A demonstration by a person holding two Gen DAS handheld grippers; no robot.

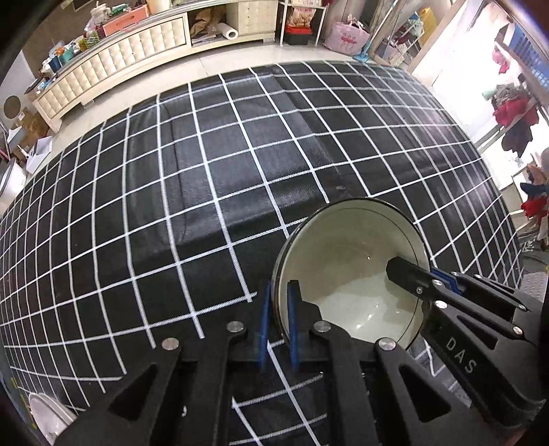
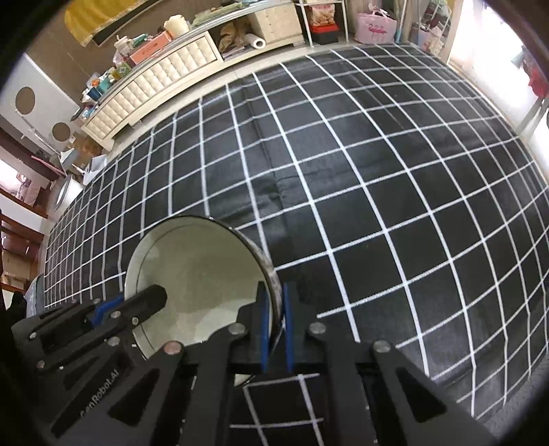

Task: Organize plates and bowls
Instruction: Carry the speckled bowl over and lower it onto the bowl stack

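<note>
A white bowl point(image 1: 346, 260) with a dark rim is held above the black checked tablecloth point(image 1: 206, 171) by both grippers. My left gripper point(image 1: 278, 302) is shut on the bowl's left rim, one blue pad inside and one outside. My right gripper point(image 2: 273, 305) is shut on the bowl's point(image 2: 199, 267) right rim in the same way. Each gripper shows in the other's view, the right gripper point(image 1: 435, 278) at the bowl's far rim and the left gripper point(image 2: 137, 305) likewise. The bowl looks empty.
A white plate edge point(image 1: 44, 415) shows at the table's lower left corner. A cream cabinet point(image 1: 120, 65) with clutter stands beyond the table across a strip of floor. A pink bag point(image 2: 375, 25) and racks stand at the back right.
</note>
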